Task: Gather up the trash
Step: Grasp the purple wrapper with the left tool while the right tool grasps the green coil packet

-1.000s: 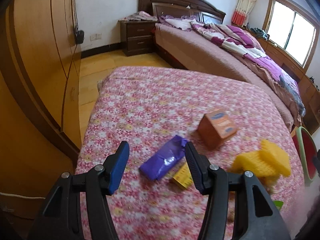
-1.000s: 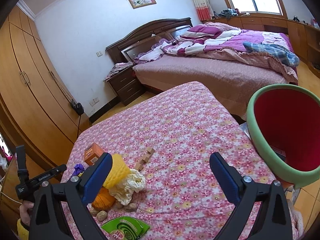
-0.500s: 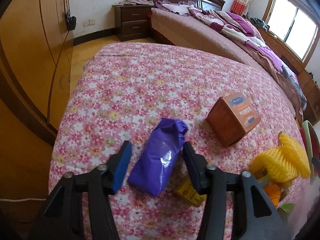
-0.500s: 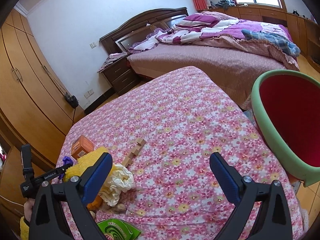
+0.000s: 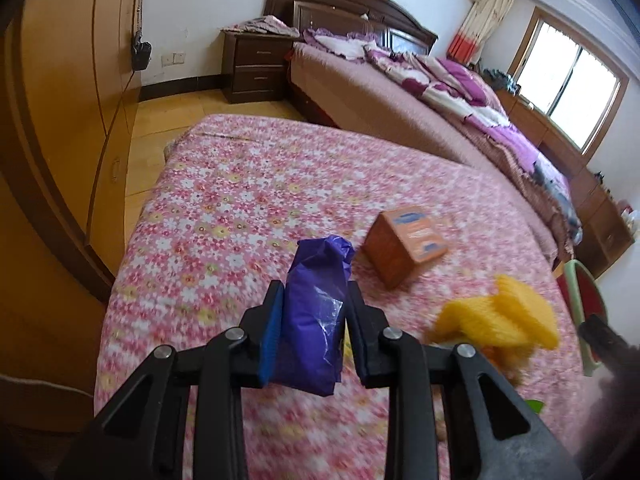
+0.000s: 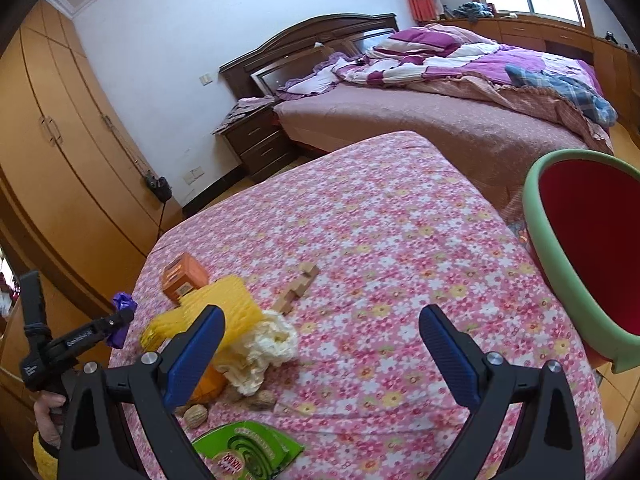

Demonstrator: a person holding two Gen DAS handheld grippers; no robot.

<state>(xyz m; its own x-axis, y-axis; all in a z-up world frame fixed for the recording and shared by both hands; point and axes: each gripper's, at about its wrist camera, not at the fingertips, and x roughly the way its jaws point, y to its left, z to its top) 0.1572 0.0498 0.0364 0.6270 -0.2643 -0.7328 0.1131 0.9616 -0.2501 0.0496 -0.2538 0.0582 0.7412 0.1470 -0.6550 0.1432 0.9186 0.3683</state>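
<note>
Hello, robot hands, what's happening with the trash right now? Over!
Left gripper shut on the purple bag. Right gripper open, holding nothing. Bin waits at the right of the bed; orange box and yellow netting lie between.

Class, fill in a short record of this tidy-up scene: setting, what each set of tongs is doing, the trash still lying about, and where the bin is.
Setting: bedroom, floral-covered surface
Left tongs: shut on the purple wrapper
Right tongs: open, holding nothing, above the cover
Trash on cover: orange box, yellow foam net, white foam net, wooden blocks, walnuts, green packet
Bin: red bin with green rim, at the cover's right edge
Progress: wrapper gripped, not yet at the bin
</note>
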